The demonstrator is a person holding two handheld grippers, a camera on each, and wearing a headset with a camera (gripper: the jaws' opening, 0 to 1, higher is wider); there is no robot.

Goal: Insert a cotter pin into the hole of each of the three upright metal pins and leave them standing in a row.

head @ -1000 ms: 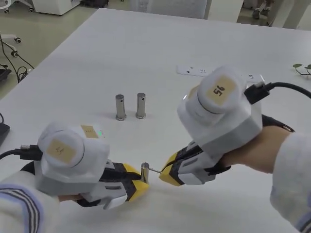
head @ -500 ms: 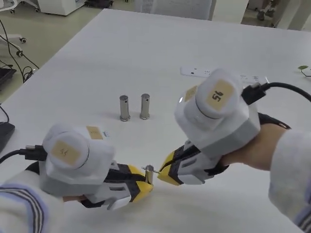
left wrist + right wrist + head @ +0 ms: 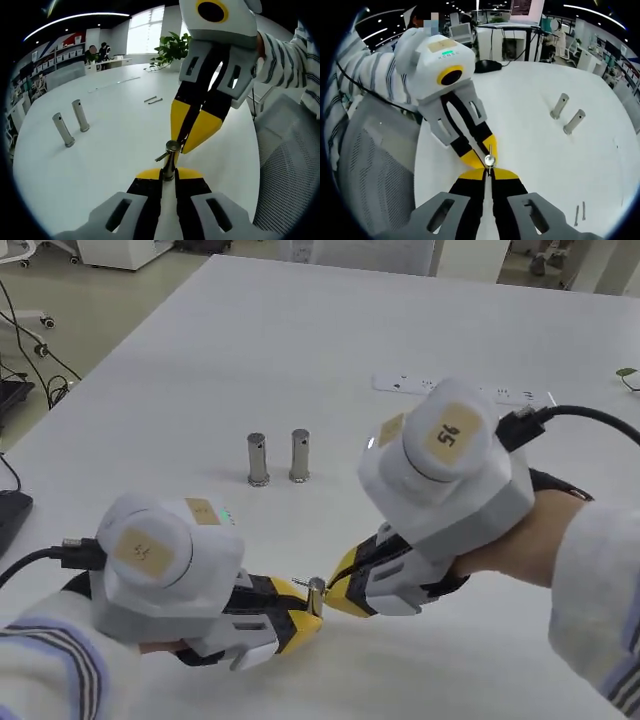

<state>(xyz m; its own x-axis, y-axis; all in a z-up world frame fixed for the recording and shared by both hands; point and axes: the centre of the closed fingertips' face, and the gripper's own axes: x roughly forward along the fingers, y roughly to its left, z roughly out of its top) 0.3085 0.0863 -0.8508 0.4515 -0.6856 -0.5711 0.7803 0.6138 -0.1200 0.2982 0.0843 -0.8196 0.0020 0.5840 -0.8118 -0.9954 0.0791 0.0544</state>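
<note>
1. Closer than a second ago, your right hand-held gripper (image 3: 335, 596) has its yellow tips against the short upright steel pin (image 3: 316, 592). The thin wire cotter pin (image 3: 161, 156) it pinches now pokes out the far side of the hole.
2. Your left hand-held gripper (image 3: 306, 616) is clenched on that steel pin's lower shaft, near you on the white tabletop (image 3: 200, 360).
3. Two bare steel pins (image 3: 258, 458) stand side by side, well apart behind.

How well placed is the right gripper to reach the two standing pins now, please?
Probably not yet: the path over the table looks bare, but the right gripper is shut on a cotter pin pushed into the metal pin the left gripper holds.
</note>
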